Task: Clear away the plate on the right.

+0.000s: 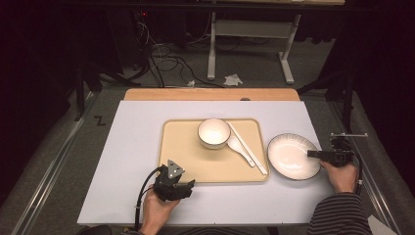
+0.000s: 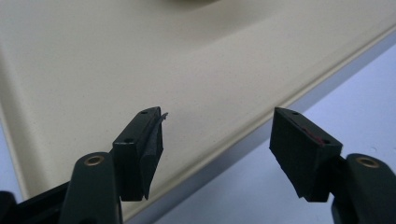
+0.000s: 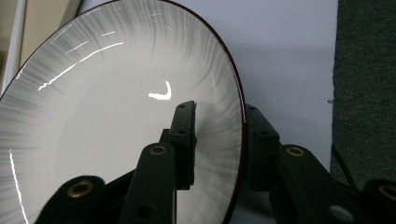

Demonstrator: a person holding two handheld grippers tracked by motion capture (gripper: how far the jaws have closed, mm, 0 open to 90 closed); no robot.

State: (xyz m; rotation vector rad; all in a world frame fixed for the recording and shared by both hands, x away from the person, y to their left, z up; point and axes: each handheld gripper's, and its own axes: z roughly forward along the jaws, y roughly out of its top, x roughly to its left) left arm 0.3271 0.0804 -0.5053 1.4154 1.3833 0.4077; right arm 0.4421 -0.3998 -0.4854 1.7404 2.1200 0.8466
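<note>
Ceramic plate: right gripper jaws straddle its rim, apparently clamped. Lift level, slowly. Left gripper gapes empty over tray edge.

no legible text, label or number anywhere

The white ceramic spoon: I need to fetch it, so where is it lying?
In the high view, the white ceramic spoon lies on the beige plastic tray, right of the white round bowl and beside the white chopsticks.
</note>
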